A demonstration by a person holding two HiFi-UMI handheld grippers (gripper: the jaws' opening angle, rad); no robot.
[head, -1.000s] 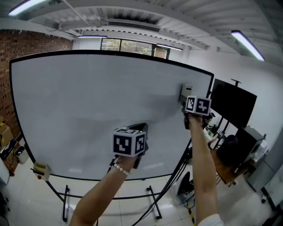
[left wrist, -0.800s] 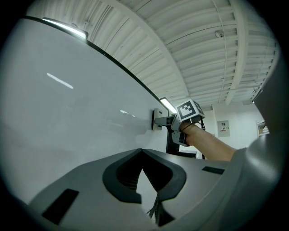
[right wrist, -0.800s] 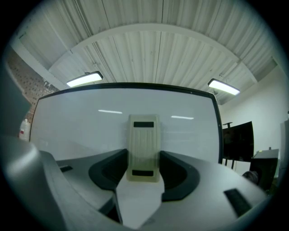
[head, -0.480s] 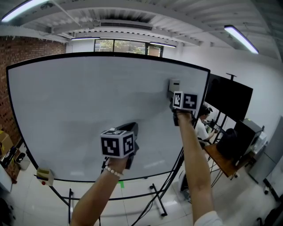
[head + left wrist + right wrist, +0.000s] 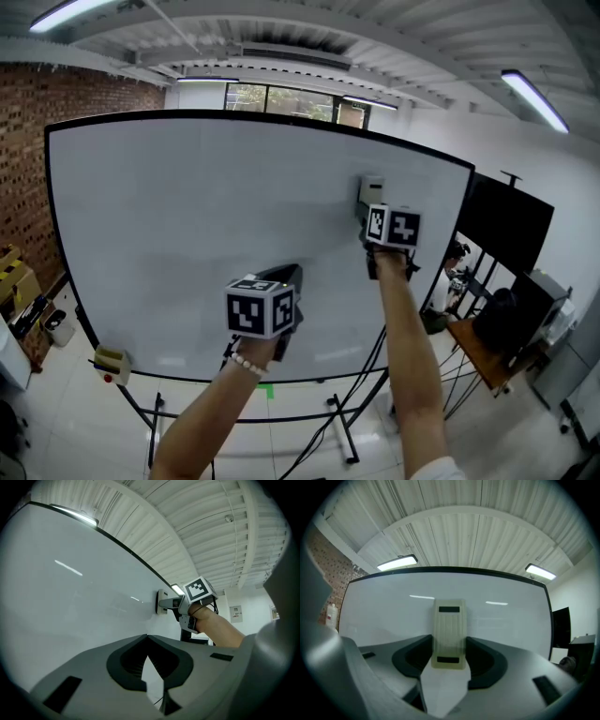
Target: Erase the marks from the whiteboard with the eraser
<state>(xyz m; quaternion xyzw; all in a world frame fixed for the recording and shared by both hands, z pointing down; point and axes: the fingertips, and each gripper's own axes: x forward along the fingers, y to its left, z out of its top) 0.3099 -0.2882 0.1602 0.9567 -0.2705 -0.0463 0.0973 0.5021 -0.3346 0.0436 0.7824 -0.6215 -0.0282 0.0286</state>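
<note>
Farther in from the right edge of the whiteboard (image 5: 187,206) than a second ago: eraser (image 5: 371,190), carried leftward with the right tool (image 5: 372,210). Lies flat against the upper right part of the board, below the black top frame and short of the right frame. Wide bare white surface to the left and beneath. Beyond the right frame, a dark monitor (image 5: 511,234); by the lower left corner, a small beige box (image 5: 111,360) on the stand.

Stands upright on the board, long axis running up and down, narrow ends toward the top and bottom frames.

Right tool clenched on the eraser, one jaw against each long side. Right arm stretched up and forward, nearly straight, hand just under the eraser. Left tool (image 5: 289,274) lower and to the left, close to the board's lower middle, jaws closed together with nothing between, tips angled up along the surface. Left forearm raised, bead bracelet (image 5: 246,361) at the wrist.
</note>
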